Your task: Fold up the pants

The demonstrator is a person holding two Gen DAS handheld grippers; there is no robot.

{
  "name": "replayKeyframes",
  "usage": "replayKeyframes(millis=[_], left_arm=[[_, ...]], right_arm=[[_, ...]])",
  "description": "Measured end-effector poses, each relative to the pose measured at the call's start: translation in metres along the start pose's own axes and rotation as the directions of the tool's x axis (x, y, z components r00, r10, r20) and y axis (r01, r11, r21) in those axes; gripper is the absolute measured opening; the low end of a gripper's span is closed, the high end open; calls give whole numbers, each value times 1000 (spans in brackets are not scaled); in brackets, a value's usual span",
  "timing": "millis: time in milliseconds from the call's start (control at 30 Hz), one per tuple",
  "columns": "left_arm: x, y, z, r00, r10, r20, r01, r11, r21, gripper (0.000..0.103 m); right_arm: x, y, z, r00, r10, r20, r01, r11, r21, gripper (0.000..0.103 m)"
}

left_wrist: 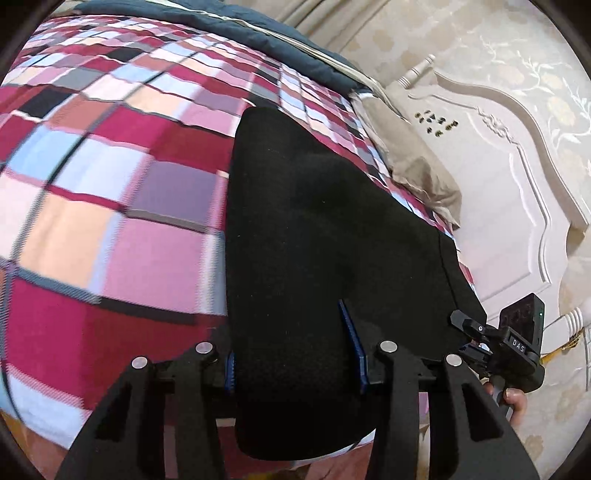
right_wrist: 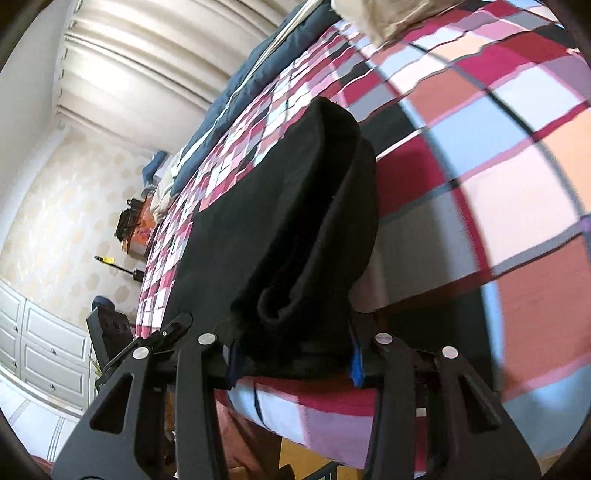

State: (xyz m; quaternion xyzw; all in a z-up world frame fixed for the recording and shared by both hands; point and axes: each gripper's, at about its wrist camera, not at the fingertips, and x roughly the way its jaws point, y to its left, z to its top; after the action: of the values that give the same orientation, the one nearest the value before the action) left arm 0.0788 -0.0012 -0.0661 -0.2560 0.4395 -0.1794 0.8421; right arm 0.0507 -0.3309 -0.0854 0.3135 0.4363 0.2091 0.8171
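I have the pants (left_wrist: pixel 317 236) pinched in both claws at the near edge of the bed (left_wrist: pixel 110 192). My left claw (left_wrist: pixel 295 365) has its blue pads wide apart with a thick band of black cloth filling the gap. My right claw (right_wrist: pixel 293 363) grips a bunched, rolled end of the same cloth.

I judge this to be a fold in progress: the near end is lifted and needs carrying over. To do it well, I would keep both claws level and the same gap apart, so the held edge stays taut. I would move them together away from the bed's near edge, then lower the end squarely onto the rest.

The pants' long axis runs from the claws straight up the bed toward the blue blanket (left_wrist: pixel 236 26), far end lying flat.
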Motion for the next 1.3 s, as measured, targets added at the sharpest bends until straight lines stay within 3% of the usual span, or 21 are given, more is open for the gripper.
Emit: replayKeyframes(millis=[200,300,400,433,567,833,1033,1133,1167,1233,1300], left_arm=[[-5,12,-8,999,-30,-14,30,999,-16,51],[-4,12,-7,998,-66,-16,66,998,3,62],[-10,22,-7,986,-165,-16,165,986,-28,73],[-14,26,-6,981,-192,-10,192,981,-38,74],[-27,48,4,965,-262,10,262,962,-83,76],[17,67,57,963,-268,-36,261,955,-139,76],[52,48,87,957,-277,-89,269,959,-95,77],[64,46,94,950,-287,-125,282,958,-57,77],[66,47,97,947,-295,-131,290,956,-51,77],[68,45,100,952,-272,-142,271,962,-26,60],[71,43,99,964,-223,-146,228,973,19,51]], right_arm=[[4,-12,-3,1000,-3,-9,3,1000,27,42],[8,-26,-8,999,4,-34,-2,998,61,52],[-1,-37,-7,997,74,-32,-71,993,97,61],[-8,-38,-5,997,71,-19,-69,993,92,69],[-27,-48,14,997,62,37,-66,992,107,81],[6,-57,69,994,101,32,-104,987,126,84],[38,-50,98,994,106,5,-106,989,107,90],[52,-41,100,993,112,-41,-109,992,63,90],[58,-35,99,993,105,-59,-103,994,38,85],[70,-25,95,994,52,-101,-54,998,-25,60],[74,-26,92,993,65,-94,-66,998,-9,51]])
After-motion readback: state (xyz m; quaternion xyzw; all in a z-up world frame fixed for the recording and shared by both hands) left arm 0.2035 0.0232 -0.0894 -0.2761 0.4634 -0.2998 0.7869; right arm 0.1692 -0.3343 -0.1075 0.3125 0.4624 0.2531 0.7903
